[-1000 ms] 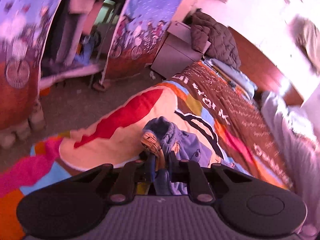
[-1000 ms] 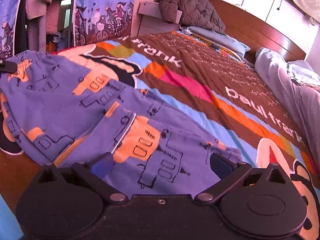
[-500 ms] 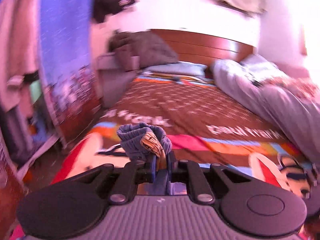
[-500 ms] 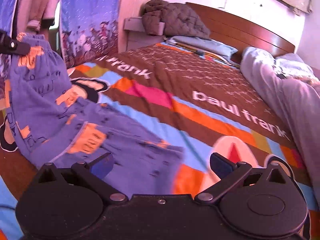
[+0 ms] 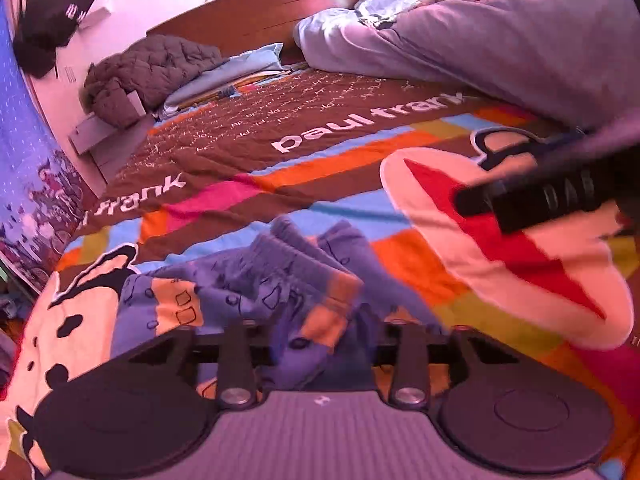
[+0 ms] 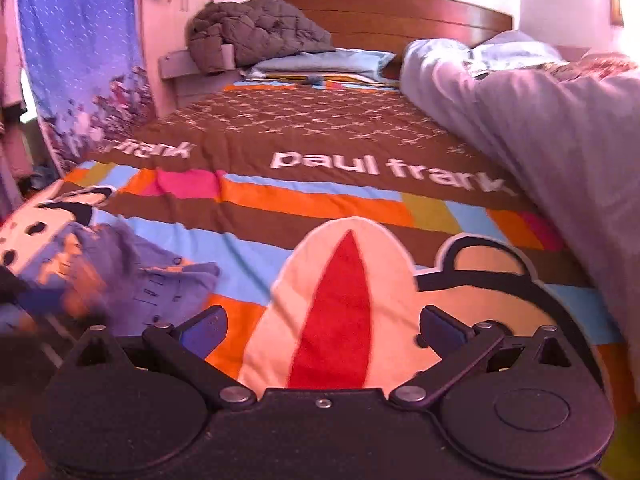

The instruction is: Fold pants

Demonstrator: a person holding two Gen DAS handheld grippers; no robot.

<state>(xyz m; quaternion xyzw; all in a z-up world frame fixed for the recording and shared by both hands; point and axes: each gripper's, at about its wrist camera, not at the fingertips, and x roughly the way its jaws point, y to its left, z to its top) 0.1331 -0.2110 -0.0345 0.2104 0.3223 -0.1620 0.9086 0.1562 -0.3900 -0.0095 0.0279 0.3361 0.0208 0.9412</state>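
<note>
left tongs (image 5: 320,336) just opened off waistband, pants (image 5: 256,292) now bunched on bedspread (image 5: 320,168)

pants (image 5: 256,292) x1 | tongs x2: L (image 5: 320,344), R (image 6: 322,326) | bed (image 6: 392,12) x1 | jacket (image 6: 256,32) x1

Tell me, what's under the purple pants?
The pants lie bunched on the colourful bedspread, over its cartoon face and stripes. Whatever the bunched cloth covers stays hidden.
</note>
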